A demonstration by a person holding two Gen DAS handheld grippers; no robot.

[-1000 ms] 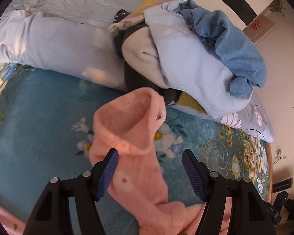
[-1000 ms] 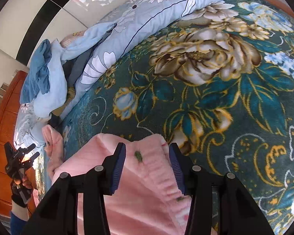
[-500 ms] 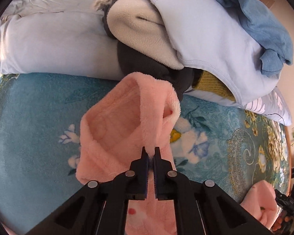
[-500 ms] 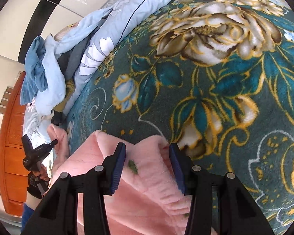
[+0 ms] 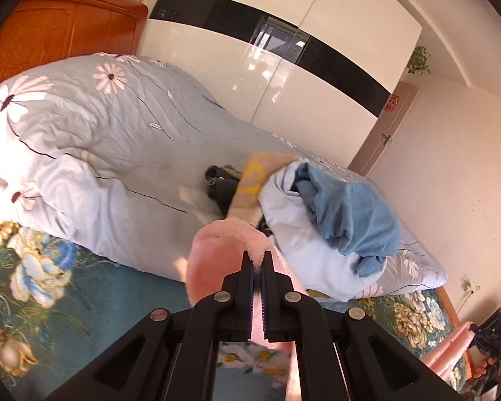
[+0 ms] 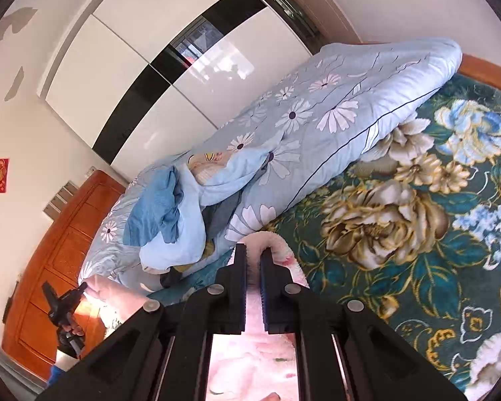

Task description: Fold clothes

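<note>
A fluffy pink garment (image 5: 217,250) is held up off the bed. My left gripper (image 5: 258,260) is shut on one edge of it, and the cloth bulges above the fingertips. My right gripper (image 6: 253,254) is shut on another edge of the same pink garment (image 6: 277,247), which hangs down between the fingers. In the right wrist view the left gripper (image 6: 65,299) shows at the far left, pinching the pink cloth. In the left wrist view the right gripper (image 5: 491,329) shows at the lower right with pink cloth.
A pile of clothes with a blue towel (image 5: 347,214) and a pale blue garment (image 5: 304,247) lies on a rolled floral duvet (image 5: 100,133). The bed has a teal flowered blanket (image 6: 400,234). A wooden headboard (image 5: 50,23) and white wardrobe (image 5: 250,67) stand behind.
Both grippers have closed on the pink garment and lifted it; the right one was open half a second ago. Both views now tilt up toward the wardrobe and walls.
</note>
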